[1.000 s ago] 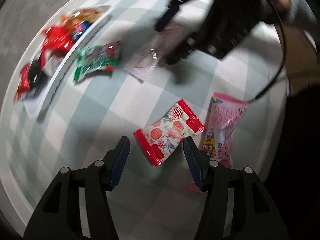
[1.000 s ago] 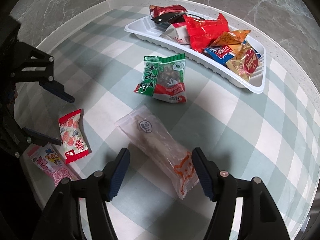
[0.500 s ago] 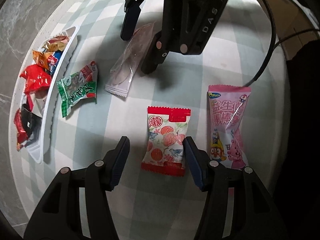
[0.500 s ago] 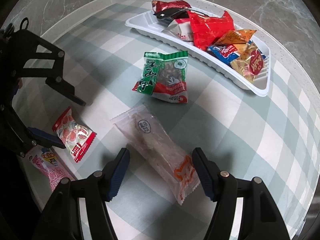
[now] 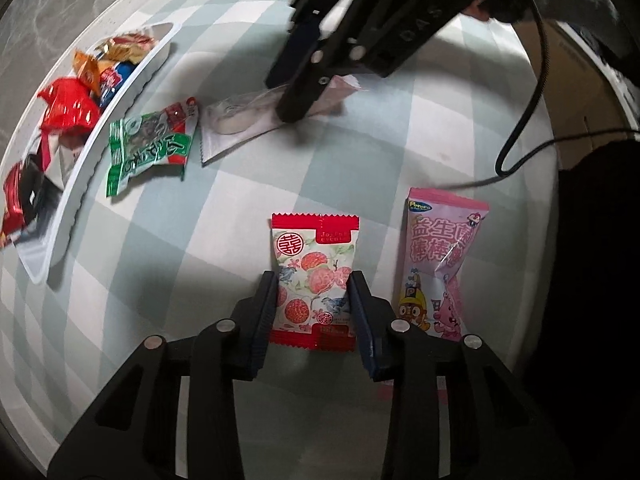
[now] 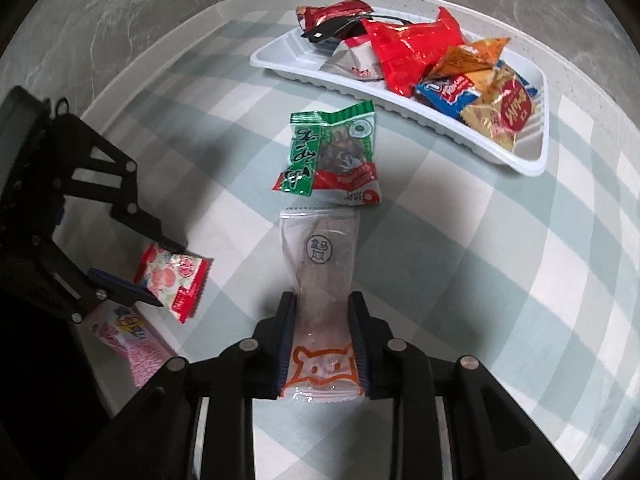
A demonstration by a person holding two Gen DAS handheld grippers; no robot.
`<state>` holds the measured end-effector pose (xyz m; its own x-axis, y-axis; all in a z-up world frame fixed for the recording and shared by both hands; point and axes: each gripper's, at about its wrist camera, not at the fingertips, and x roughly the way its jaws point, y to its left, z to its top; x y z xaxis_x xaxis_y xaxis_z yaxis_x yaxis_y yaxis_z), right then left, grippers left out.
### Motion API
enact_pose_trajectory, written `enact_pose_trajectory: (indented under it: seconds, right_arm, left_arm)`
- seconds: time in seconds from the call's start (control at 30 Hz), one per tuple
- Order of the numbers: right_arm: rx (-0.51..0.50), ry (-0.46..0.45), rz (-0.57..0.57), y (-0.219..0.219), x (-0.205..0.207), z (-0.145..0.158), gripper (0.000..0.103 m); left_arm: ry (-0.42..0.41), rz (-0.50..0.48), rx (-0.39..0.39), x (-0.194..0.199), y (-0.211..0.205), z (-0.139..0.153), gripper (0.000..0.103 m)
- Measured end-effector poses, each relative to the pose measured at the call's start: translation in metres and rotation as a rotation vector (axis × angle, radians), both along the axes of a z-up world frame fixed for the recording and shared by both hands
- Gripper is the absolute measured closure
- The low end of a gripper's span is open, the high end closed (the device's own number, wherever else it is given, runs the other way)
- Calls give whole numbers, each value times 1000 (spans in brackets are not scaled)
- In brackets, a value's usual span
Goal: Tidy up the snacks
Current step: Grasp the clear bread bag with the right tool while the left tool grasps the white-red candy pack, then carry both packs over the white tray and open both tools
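Both sets of jaws are closed in on a packet each. Left gripper [image 5: 312, 304] has its pads against the two long sides of the red-and-white fruit candy packet [image 5: 314, 280], which lies flat on the checked tablecloth [image 5: 240, 200] with its long axis running straight away from the jaws. Right gripper [image 6: 322, 334] pinches the clear packet with the orange print [image 6: 320, 292] the same way — long axis in line with the fingers, orange end nearest, far end sticking out ahead.

Just right of the left gripper lies a pink packet [image 5: 438, 272], untouched. Further out, a green-and-red packet [image 6: 332, 156] sits just beyond the far end of the clear one, apart from it.

Farthest is the white tray [image 6: 524, 158], already loaded with red, orange, blue and gold packets. From the right gripper it lies ahead and to the right, past the green packet; from the left gripper, far left. Right hand looks nearer the tray, so likely its packet drops in first — lift needs to clear the green one.
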<state>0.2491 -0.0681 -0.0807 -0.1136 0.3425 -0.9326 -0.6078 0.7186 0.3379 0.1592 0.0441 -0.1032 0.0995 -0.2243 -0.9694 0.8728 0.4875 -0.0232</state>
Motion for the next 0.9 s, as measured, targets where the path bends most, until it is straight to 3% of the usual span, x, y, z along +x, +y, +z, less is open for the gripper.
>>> enact_pose_trajectory:
  seconds: [0.4, 0.9]
  right_arm:
    - [134, 67, -167, -41, -12, 17, 74]
    - [316, 82, -371, -53, 44, 39, 74]
  left_arm:
    - [62, 179, -152, 4, 52, 26, 70]
    - [28, 459, -332, 91, 104, 79, 70]
